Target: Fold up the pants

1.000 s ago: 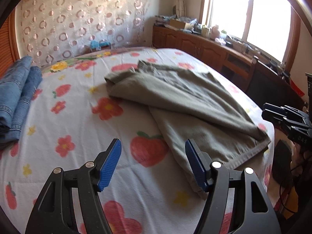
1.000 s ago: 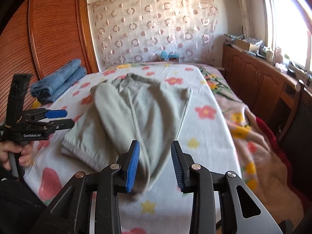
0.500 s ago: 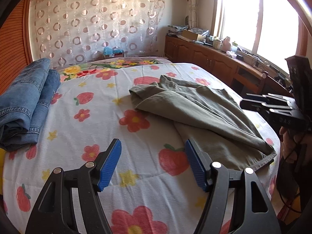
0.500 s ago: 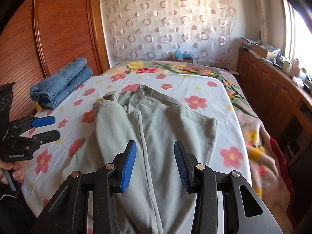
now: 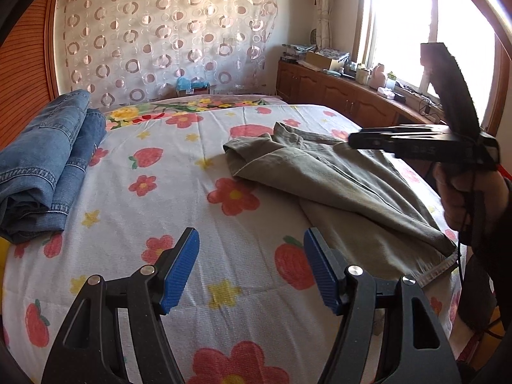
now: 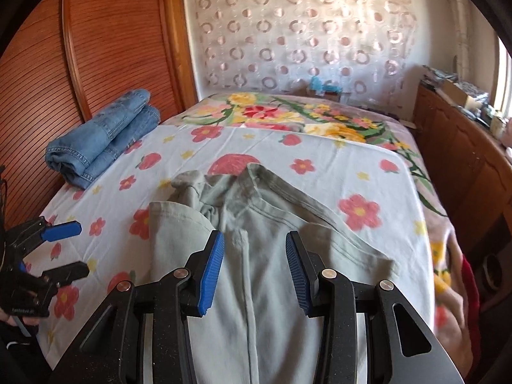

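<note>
From my left wrist view, the left gripper (image 5: 251,268) hangs released over the flowered sheet (image 5: 179,211), nothing between its blue pads. The olive pants (image 5: 323,182) lie half-folded to its right, well apart from the folded jeans (image 5: 48,163) at the left edge. The right gripper (image 5: 355,140) hovers over the pants.

From my right wrist view, the right gripper (image 6: 254,267) has just been narrowing its jaws, but they stay released above the pants (image 6: 256,224), gripping nothing.
</note>
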`<move>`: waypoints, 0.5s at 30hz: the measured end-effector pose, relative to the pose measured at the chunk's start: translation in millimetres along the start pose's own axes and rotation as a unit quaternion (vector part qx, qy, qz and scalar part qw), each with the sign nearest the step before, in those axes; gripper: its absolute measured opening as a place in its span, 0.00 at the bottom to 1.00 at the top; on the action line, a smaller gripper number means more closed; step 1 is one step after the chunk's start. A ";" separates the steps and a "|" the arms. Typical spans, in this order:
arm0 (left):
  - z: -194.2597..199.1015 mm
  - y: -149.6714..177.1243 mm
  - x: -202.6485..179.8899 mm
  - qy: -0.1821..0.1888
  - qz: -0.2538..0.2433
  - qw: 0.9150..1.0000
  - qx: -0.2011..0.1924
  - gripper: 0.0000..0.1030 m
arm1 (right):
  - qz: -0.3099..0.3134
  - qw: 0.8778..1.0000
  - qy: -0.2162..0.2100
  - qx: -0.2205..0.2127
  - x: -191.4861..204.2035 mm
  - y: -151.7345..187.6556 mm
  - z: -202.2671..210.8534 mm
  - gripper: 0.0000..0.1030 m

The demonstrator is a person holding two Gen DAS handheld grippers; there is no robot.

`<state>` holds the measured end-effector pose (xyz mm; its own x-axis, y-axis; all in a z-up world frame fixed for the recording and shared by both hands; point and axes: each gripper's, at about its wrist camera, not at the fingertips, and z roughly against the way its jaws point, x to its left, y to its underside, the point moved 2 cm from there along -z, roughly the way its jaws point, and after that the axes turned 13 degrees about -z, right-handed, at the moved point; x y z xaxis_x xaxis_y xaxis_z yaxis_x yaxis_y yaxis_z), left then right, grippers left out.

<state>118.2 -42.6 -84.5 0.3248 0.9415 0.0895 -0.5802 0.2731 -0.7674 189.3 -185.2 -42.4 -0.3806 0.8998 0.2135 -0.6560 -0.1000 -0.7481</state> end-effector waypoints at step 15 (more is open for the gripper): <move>-2.3 3.9 -7.3 0.006 -0.008 1.000 0.008 0.67 | 0.009 0.997 -0.021 0.079 -1.6 9.5 -62.8 0.06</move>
<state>115.3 -48.9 -89.6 0.3433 0.9344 0.0950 -0.5865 0.2922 -0.7554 224.6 -160.9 -89.2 -0.4180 0.8788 0.2303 -0.7419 -0.1839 -0.6448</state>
